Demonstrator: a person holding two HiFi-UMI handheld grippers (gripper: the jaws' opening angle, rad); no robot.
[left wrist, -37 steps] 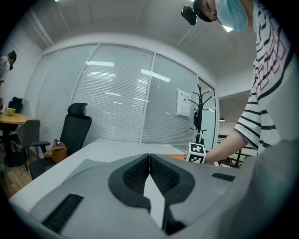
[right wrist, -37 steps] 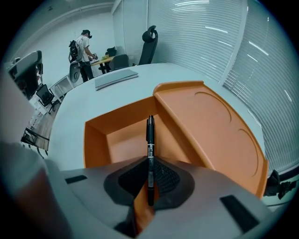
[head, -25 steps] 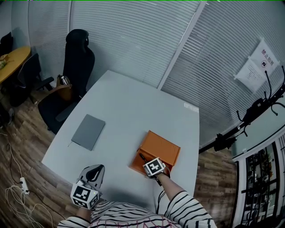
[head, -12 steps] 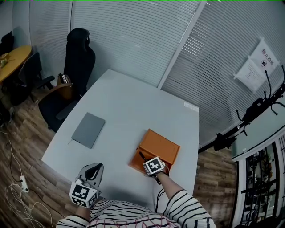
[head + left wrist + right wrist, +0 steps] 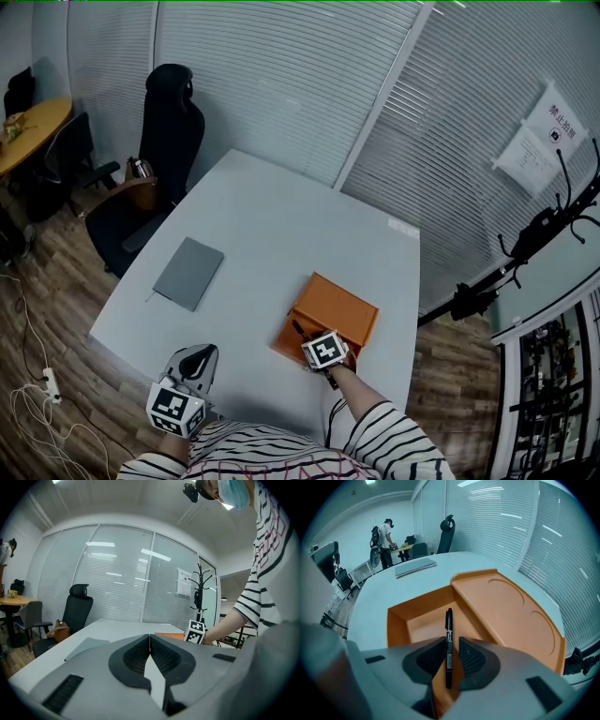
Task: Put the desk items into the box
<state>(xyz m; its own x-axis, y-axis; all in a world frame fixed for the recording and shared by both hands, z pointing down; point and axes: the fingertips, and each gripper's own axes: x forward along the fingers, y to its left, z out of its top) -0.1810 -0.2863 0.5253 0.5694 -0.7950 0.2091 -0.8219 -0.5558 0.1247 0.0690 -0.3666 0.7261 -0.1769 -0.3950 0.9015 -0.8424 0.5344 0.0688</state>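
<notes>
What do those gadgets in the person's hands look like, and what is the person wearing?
The left gripper and right gripper are grey plastic, each with two rounded jaws lined by dark ribbed pads and a white cube bearing black square markers. No cables show. The person wears a white top with dark stripes.

black pen (image 5: 449,644) in right claw (image 5: 449,654) over orange box (image 5: 419,620)

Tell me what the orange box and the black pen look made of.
Orange box: likely moulded plastic or coated card; matte, even colour, round recesses pressed into its flat panel.
Black pen: probably plastic; smooth, slightly glossy barrel with a printed label.
</notes>
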